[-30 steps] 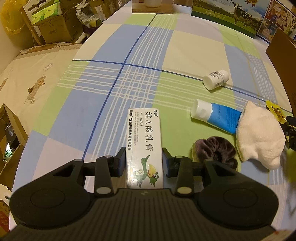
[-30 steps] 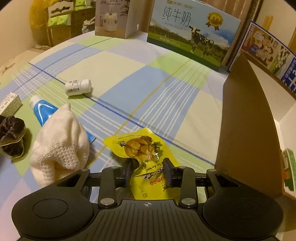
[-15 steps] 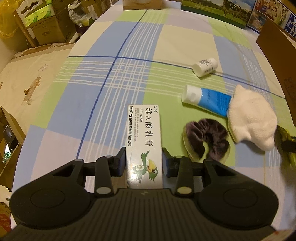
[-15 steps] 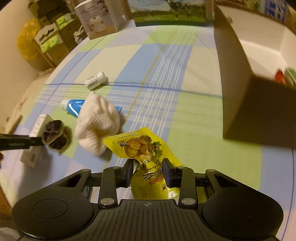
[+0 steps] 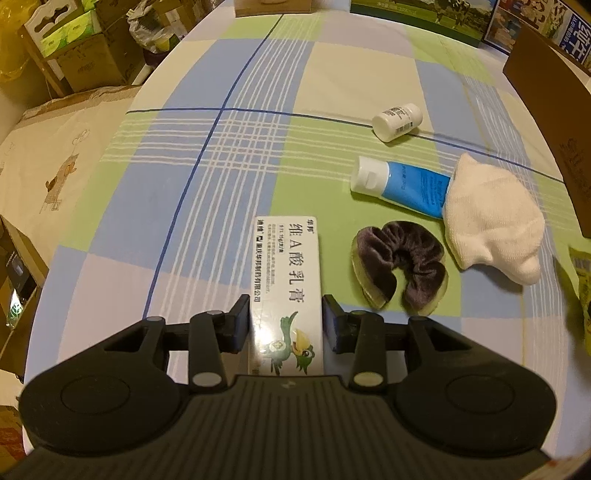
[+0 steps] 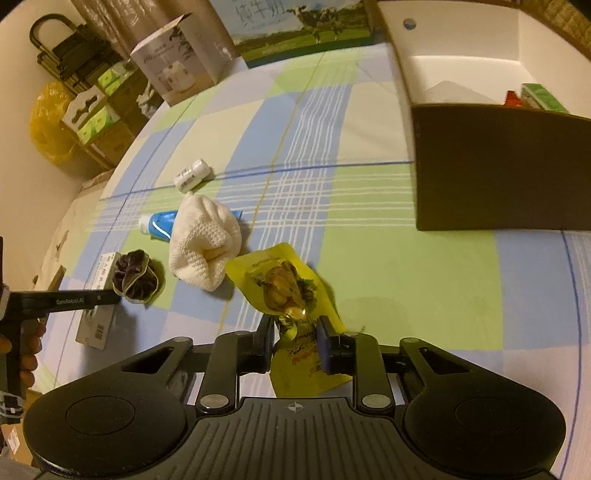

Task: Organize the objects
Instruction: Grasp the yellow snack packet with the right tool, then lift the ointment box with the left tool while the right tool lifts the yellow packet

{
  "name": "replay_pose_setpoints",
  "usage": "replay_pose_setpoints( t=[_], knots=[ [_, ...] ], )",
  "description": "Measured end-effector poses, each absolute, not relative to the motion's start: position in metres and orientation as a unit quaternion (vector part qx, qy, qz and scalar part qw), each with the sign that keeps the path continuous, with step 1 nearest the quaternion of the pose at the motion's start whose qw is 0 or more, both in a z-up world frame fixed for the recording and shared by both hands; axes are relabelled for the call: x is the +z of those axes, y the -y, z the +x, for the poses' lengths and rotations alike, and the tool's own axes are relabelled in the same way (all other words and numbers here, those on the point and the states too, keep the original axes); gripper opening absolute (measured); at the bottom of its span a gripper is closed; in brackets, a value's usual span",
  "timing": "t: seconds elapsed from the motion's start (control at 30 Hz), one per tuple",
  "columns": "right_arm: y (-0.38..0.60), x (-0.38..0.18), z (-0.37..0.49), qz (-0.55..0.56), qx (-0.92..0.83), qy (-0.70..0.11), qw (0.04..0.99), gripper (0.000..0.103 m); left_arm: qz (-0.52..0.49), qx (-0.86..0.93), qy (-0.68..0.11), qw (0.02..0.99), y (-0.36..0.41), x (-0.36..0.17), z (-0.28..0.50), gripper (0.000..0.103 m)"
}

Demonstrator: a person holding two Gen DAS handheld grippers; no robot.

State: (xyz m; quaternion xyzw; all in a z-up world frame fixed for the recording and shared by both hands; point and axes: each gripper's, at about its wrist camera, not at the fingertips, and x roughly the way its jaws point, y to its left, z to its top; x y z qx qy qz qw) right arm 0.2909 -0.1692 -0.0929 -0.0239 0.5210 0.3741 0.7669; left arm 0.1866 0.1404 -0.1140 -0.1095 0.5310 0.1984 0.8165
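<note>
My left gripper point(image 5: 286, 325) is shut on a white ointment carton point(image 5: 286, 284) with a green bird print, held just above the checked cloth. My right gripper point(image 6: 295, 341) is shut on a yellow snack pouch point(image 6: 284, 284), lifted above the table. On the cloth lie a dark velvet scrunchie point(image 5: 400, 264), a blue tube with a white cap point(image 5: 399, 182), a cream knitted cloth point(image 5: 491, 214) over the tube's end, and a small white bottle point(image 5: 397, 120) on its side. The left gripper and its carton point(image 6: 98, 312) also show in the right wrist view.
An open brown cardboard box point(image 6: 498, 166) with a white inside stands at the right and holds a few small packs. A milk carton case point(image 6: 295, 26) and a grey product box point(image 6: 177, 62) stand at the far edge. Stacked cartons point(image 5: 74, 48) sit beyond the left edge.
My right gripper has risen with the yellow pouch and now looks down into the cardboard box. My left gripper has drawn back slightly with the carton; the loose items have not moved.
</note>
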Motion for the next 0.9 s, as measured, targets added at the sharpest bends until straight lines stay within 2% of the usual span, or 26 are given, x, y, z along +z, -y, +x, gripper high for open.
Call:
replay_pose_setpoints(
  t=[0.3,0.9],
  knots=[
    [0.188,-0.076,0.289,0.005,0.367,-0.505,0.781,0.019,-0.096,0.205,-0.535,0.814,-0.128,-0.109,0.181,0.033],
    [0.218,-0.046,0.289,0.052,0.369,-0.497,0.783,0.019,-0.084,0.164,-0.496,0.849,-0.086,-0.051,0.186,0.033]
  ],
)
